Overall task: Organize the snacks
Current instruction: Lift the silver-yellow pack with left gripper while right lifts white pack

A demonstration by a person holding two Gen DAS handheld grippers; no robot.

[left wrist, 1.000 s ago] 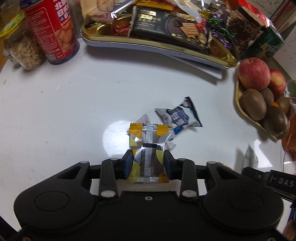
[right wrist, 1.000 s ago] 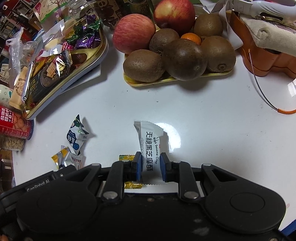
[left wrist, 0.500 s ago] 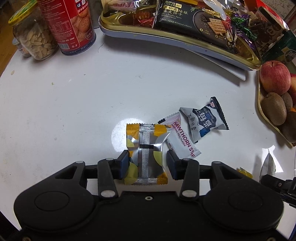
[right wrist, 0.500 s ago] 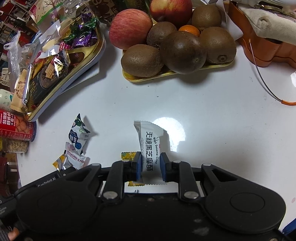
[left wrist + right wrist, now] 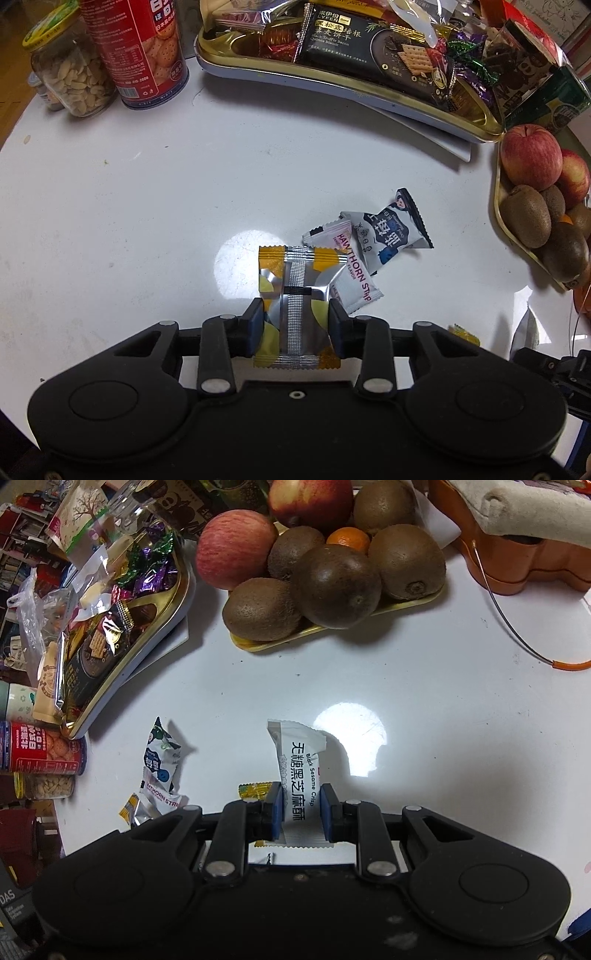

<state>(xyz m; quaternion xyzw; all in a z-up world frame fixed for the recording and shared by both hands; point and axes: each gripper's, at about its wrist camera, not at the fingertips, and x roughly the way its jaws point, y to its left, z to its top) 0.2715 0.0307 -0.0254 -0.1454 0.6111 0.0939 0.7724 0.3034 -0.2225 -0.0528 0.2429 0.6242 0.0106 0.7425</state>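
Note:
My left gripper (image 5: 295, 314) points down at the white table, its jaws closing with both pads against a yellow and silver snack packet (image 5: 295, 280). Just right of it lie a white Hawthorn Strip packet (image 5: 352, 280) and a white and blue packet (image 5: 388, 232). My right gripper (image 5: 301, 801) is shut on a white Black Sesame Crisp packet (image 5: 295, 760), which stands upright between its pads. A small yellow candy (image 5: 255, 790) lies by its left finger. The gold snack tray (image 5: 406, 103), piled with wrapped snacks, sits at the back.
A red biscuit can (image 5: 136, 48) and a peanut jar (image 5: 70, 74) stand at the back left. A yellow fruit tray (image 5: 406, 603) with apples and kiwis sits beyond the right gripper. An orange container (image 5: 517, 565) with a wire handle is at the right.
The left jaws spread slightly off the yellow and silver packet, then closed back onto it; the Hawthorn Strip packet now shows beside it. The right gripper drifted a little with its packet.

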